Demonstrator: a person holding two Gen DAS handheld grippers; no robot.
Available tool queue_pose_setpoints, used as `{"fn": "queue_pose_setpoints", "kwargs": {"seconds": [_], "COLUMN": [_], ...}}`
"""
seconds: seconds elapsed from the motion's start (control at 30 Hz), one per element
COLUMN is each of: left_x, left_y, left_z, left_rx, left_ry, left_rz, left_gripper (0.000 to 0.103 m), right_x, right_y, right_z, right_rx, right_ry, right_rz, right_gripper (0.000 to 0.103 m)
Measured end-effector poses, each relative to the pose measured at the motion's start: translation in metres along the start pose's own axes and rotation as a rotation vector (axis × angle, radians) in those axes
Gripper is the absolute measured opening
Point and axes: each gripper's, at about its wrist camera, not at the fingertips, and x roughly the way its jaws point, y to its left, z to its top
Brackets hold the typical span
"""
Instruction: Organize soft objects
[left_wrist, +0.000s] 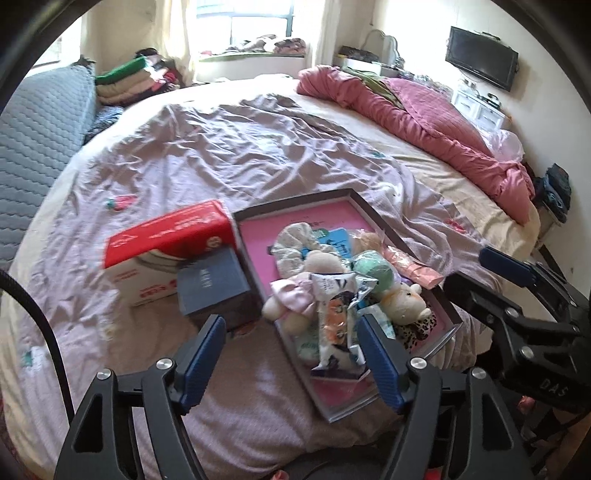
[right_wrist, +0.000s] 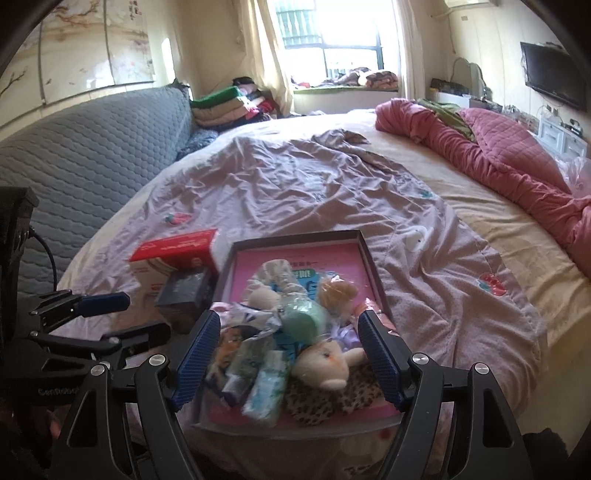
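Note:
A shallow grey-rimmed tray (left_wrist: 295, 202) (right_wrist: 295, 236) with a pink floor lies on the wrinkled mauve sheet. It holds a heap of soft things: a cream plush doll (left_wrist: 321, 262), a mint ball (left_wrist: 373, 271) (right_wrist: 304, 319), a white plush animal (left_wrist: 404, 301) (right_wrist: 327, 363), tissue packs (left_wrist: 334, 325) (right_wrist: 267, 387) and a leopard-print cloth (right_wrist: 325, 400). My left gripper (left_wrist: 291, 325) hovers open above the tray's near-left edge, holding nothing. My right gripper (right_wrist: 288, 321) hangs open above the heap, its pads clear of the items.
A red-and-white carton (left_wrist: 166, 236) (right_wrist: 173, 247) and a dark blue box (left_wrist: 212, 284) (right_wrist: 184, 291) sit just left of the tray. A pink quilt (left_wrist: 424, 122) is bunched along the bed's right side. A grey quilted headboard (right_wrist: 81, 162) stands at the left, with folded clothes (right_wrist: 221, 105) beyond it.

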Motion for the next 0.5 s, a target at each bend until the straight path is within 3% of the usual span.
{"fn": "queue_pose_setpoints", "kwargs": {"seconds": [0.5], "left_x": [-0.061], "left_y": [0.021], "left_z": [-0.047], "left_rx": [-0.100], "left_ry": [-0.060], "left_rz": [0.129], "left_gripper": [0.075], "right_x": [-0.056], "right_y": [0.040], "right_z": [-0.023], "right_rx": [-0.002], "right_ry": [-0.071], "right_rz": [0.033], "right_gripper": [0.082]}}
